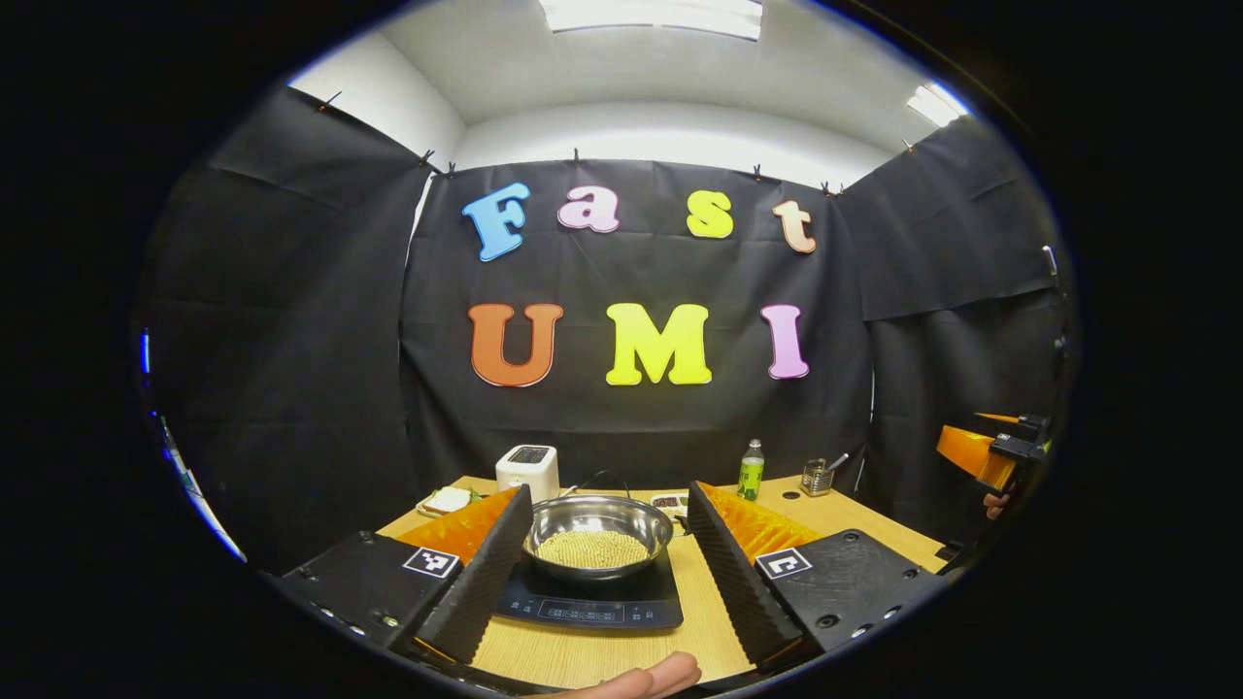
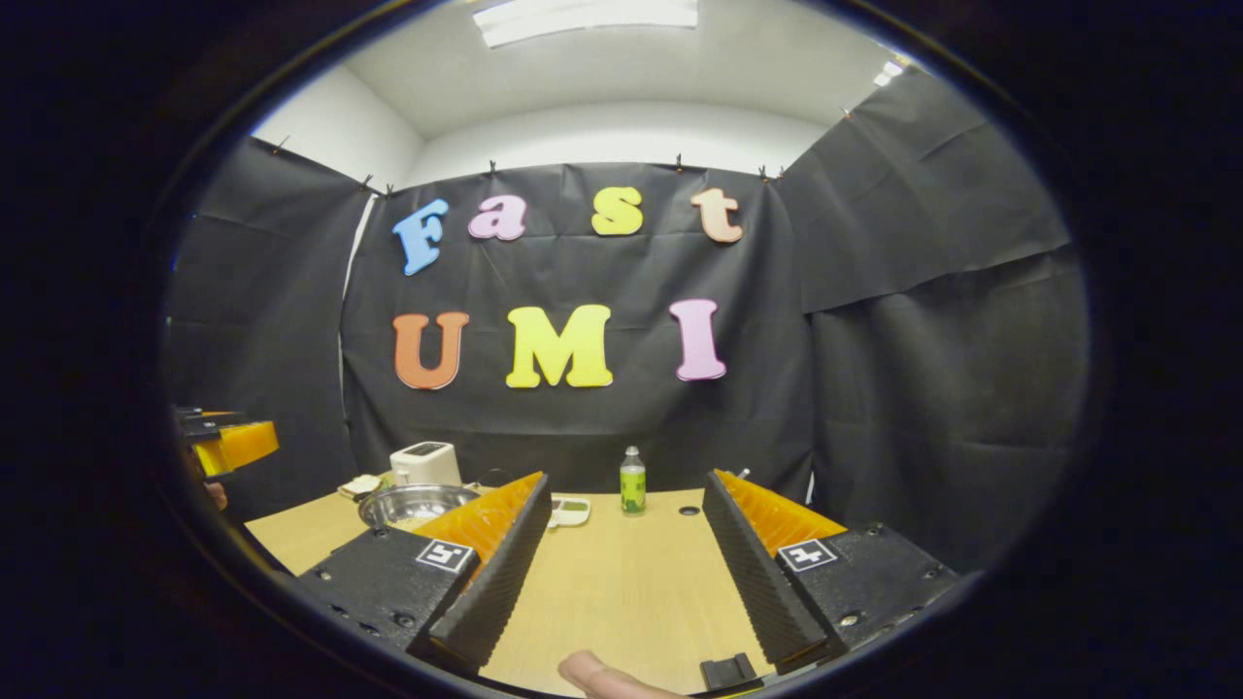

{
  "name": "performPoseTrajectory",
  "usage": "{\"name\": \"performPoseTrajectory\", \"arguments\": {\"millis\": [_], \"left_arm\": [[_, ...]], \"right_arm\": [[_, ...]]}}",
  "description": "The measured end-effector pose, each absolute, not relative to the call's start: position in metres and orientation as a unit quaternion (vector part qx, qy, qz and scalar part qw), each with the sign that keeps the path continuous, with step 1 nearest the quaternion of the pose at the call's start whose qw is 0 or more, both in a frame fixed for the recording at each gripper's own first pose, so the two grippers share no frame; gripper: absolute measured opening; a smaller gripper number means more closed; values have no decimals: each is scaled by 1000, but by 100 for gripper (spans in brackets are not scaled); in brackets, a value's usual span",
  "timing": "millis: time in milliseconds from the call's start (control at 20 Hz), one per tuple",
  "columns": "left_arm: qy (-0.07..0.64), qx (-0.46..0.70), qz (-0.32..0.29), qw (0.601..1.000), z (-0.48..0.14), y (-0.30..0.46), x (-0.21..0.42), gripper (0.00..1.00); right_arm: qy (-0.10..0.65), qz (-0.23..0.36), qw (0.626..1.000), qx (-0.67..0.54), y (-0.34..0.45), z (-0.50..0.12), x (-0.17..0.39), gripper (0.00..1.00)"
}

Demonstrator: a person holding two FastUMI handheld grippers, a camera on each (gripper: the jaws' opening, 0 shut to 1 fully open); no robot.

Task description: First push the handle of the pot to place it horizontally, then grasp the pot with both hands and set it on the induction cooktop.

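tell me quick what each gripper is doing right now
left gripper: open, empty, pot on the cooktop seen between its fingers.
right gripper: open, empty, above bare table.

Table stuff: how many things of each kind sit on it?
Pot: 1
Induction cooktop: 1
Toaster: 1
Green bottle: 1
Utensil holder: 1
Plate with sandwich: 1
Small dish: 1
Total: 7

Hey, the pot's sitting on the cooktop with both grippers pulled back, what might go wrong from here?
1. The pot holds small pale grains; a bump from the open left gripper, whose fingers flank it, might spill them.
2. The pot covers most of the induction cooktop, close to its control panel, so a nudge might slide it onto the panel.
3. The green bottle stands upright ahead of the open right gripper; reaching forward might topple it.
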State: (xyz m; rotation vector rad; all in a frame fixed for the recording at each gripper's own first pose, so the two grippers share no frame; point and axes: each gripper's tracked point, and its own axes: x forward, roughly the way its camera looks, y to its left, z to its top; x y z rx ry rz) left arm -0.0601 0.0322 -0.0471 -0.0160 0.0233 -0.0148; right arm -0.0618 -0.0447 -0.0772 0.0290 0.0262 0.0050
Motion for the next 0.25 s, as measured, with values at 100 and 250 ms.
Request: {"name": "performPoseTrajectory", "arguments": {"millis": [100, 250], "left_arm": [[12, -8, -6, 1000, -47, 33, -60, 95], [10, -8, -8, 1000, -45, 33, -61, 95]], "right_arm": [[12, 1, 1000, 14, -45, -77, -62, 96], [11, 1, 1000, 16, -44, -77, -62, 96]]}}
